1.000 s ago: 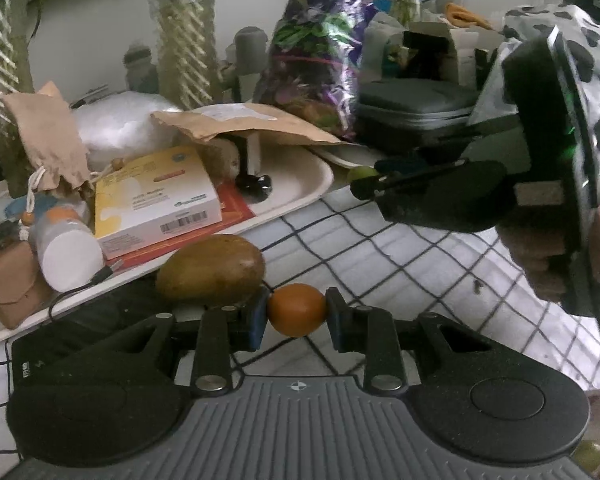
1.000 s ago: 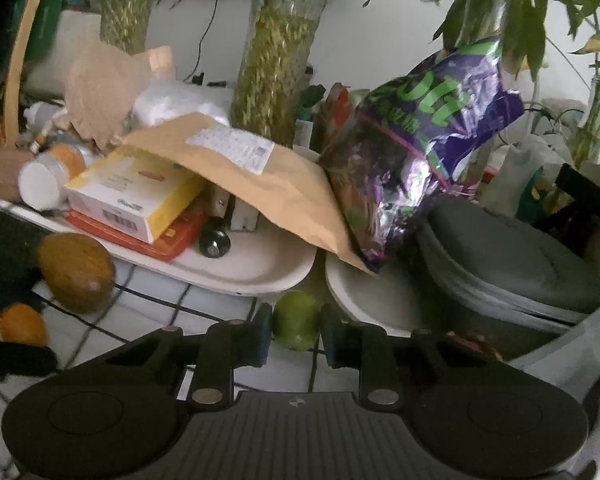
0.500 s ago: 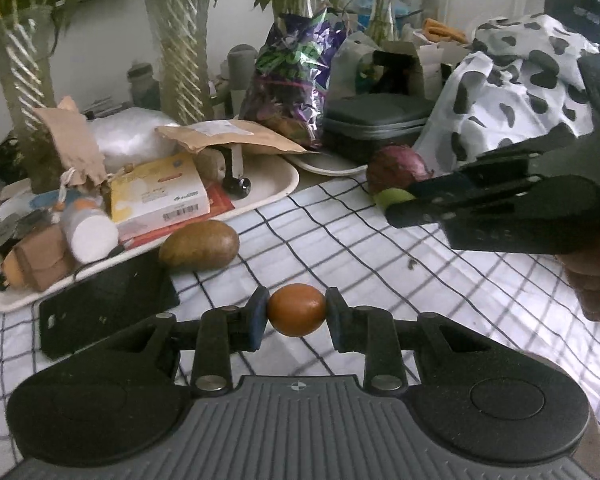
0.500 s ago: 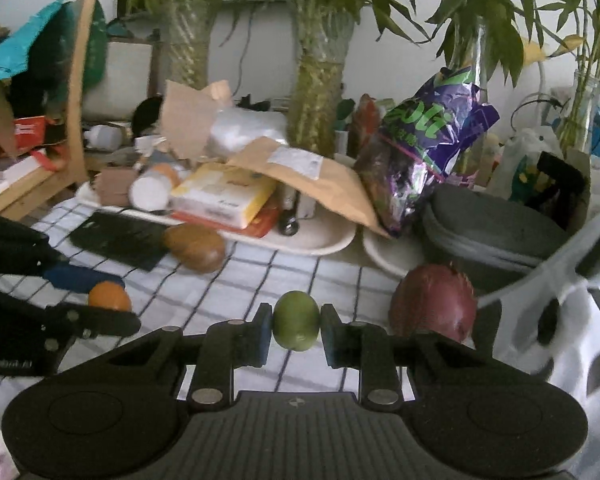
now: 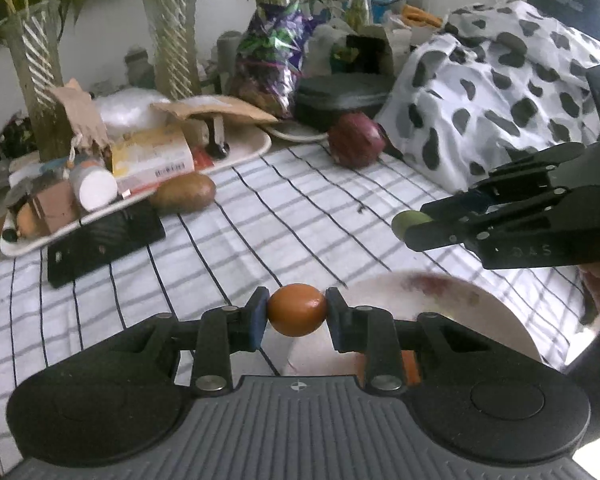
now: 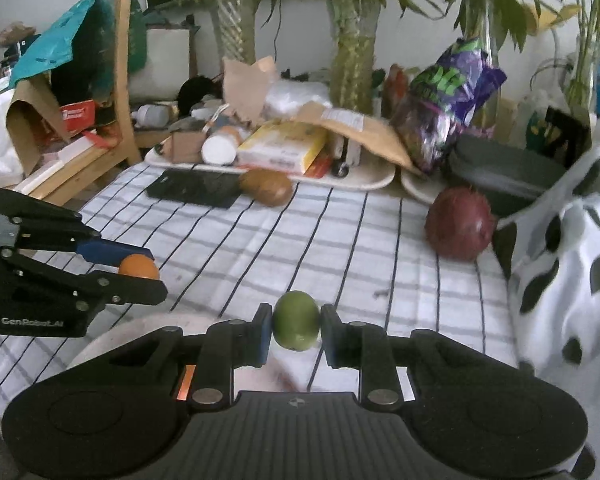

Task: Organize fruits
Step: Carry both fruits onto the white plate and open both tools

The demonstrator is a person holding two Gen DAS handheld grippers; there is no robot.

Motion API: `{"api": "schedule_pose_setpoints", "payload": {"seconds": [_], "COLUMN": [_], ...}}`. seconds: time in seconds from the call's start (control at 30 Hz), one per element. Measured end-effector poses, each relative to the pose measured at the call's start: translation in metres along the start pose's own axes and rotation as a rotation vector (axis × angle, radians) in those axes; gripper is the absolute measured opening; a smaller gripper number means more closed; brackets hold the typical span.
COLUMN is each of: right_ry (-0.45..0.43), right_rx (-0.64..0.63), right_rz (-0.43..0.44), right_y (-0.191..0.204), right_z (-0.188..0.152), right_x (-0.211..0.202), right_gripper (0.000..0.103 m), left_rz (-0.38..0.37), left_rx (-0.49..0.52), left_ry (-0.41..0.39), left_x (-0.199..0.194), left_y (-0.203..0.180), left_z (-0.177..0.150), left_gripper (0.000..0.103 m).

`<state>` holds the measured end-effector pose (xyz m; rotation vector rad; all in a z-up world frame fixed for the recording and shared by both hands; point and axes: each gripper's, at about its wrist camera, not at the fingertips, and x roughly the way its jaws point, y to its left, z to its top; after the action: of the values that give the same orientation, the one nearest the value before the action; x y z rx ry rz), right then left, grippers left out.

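Both grippers are pulling back from the far tray toward a near white round plate (image 5: 496, 312), left gripper (image 5: 297, 312) pinching a small orange round fruit (image 5: 297, 309), right gripper (image 6: 296, 322) pinching a small green round fruit (image 6: 296, 320), neither yet being released, while a brown oval fruit (image 5: 183, 197) and a dark red round fruit (image 5: 354, 145) are lying on the cloth.

Soft, dim daylight, fisheye bending at the edges, motion blur over the near plate (image 5: 500, 312).

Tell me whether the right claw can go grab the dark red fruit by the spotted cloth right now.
Probably not yet. The path over the striped cloth to the dark red fruit looks free, but the right claw is shut on a green fruit and must drop it first.
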<state>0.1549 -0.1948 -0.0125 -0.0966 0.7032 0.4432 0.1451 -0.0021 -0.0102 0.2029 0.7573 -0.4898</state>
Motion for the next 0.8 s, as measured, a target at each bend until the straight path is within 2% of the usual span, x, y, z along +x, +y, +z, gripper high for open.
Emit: {"api": "schedule_pose_setpoints", "payload": {"seconds": [0.33,0.57,0.8], "right_ry": [0.091,0.158,0.164], "right_rx": [0.018,0.037,0.025], "right_rz": [0.067,0.058,0.08], "right_y": [0.017,0.025,0.032], "right_z": [-0.03,-0.046,-0.052], "right_x": [-0.021,-0.03,-0.034], "right_gripper": [0.027,0.027,0.027], "left_rz": [-0.054,-0.057,-0.06], "left_rx": [-0.066,-0.069,-0.071], "left_ry": [0.062,0.132,0.156], "left_x": [-0.013,-0.011,-0.011], "left_y": [-0.005,-0.012,-0.016], "left_z": [-0.02,-0.031,-0.035], "left_gripper": [0.03,0.03,0.03]}}
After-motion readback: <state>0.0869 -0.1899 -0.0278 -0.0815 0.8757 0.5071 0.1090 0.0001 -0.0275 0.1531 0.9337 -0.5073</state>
